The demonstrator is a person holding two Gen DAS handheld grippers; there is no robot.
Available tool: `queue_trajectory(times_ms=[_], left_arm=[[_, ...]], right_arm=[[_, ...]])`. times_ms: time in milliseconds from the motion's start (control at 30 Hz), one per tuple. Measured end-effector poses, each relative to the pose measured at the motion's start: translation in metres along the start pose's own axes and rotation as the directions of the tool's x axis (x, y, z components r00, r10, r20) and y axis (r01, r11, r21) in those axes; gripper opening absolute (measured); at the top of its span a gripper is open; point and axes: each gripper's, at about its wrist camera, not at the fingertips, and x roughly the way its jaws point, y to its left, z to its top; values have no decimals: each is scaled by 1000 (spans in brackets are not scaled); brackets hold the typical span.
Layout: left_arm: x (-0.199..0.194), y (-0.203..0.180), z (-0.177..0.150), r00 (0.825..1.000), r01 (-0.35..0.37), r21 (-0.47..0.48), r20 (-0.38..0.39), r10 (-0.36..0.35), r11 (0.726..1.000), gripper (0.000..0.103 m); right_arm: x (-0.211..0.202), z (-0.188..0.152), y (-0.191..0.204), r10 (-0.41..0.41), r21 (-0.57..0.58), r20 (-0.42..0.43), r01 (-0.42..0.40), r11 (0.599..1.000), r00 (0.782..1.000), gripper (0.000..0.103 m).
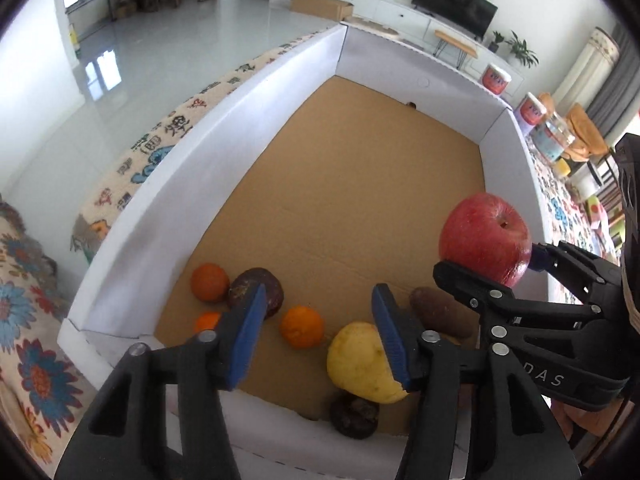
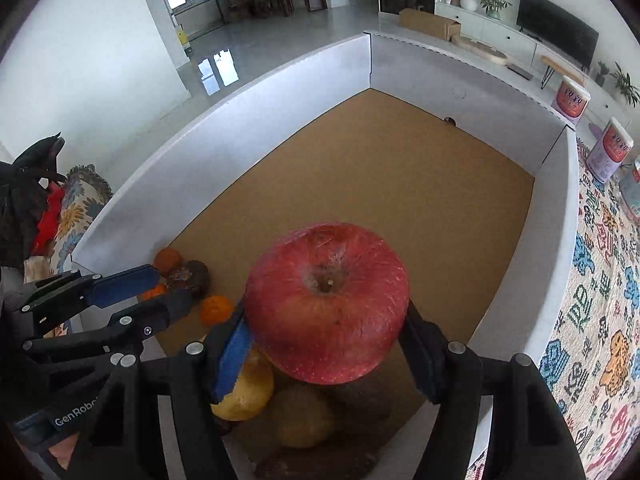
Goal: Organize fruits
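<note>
A white-walled cardboard box (image 1: 224, 128) with a brown floor holds fruit at its near end: small oranges (image 1: 301, 327), a dark purple fruit (image 1: 256, 292), a yellow fruit (image 1: 362, 364) and a brown kiwi (image 1: 438, 312). My right gripper (image 2: 326, 354) is shut on a red apple (image 2: 326, 302) and holds it above the box's near right corner; the apple also shows in the left wrist view (image 1: 484, 238). My left gripper (image 1: 318, 336) is open and empty above the oranges; it also shows in the right wrist view (image 2: 156, 292).
The box (image 2: 552, 216) stands on a patterned cloth (image 2: 600, 300). Two red-and-white canisters (image 2: 610, 150) stand on the cloth beyond the box's far right corner. A floral cushion (image 1: 28, 320) lies to the left. Most of the box floor is bare.
</note>
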Motion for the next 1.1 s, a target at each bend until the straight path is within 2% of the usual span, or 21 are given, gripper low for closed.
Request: queue_trajectory(times_ms=[100,233,333,400,500,600,700,767,933,1100], left_arm=[[-14,-1,3,997,-32,1,71,32,999,83],[-44,-10,5,981,-89,35,178,81,995,90],[-73,-17,1,945,-165,52,295,142,985,98],[-90,-20,-4,916,-220,58,354,186,974,101],[-102,-29,-10,901,-284,91,366,234,954,101],[-108,-41,-14,892,-354,181,360,274,917,102],[-115,-47,-19,876,-399,190,366,313,897,102],[-119,-46,-21,875,-396,188,376,306,899,102],[-119,-37,-23,911,-330,197,321,258,923,102],[-113,-30,-25,920,-328,195,289,265,925,102]], right_arm=[[-8,-5,-5,-12,4,36,12,1000,999,73],[-36,-5,-11,-39,32,111,36,999,993,88],[-63,-11,-19,-72,78,155,60,995,985,102],[-83,-20,-23,-87,104,182,69,992,980,103],[-109,-36,-27,-118,151,203,88,985,972,103],[-133,-55,-25,-166,206,222,120,971,961,103],[-153,-68,-16,-158,242,238,99,965,958,103],[-161,-76,-9,-147,262,238,82,962,960,103],[-166,-87,4,-135,288,222,67,955,966,103],[-157,-91,12,-151,297,195,88,951,969,103]])
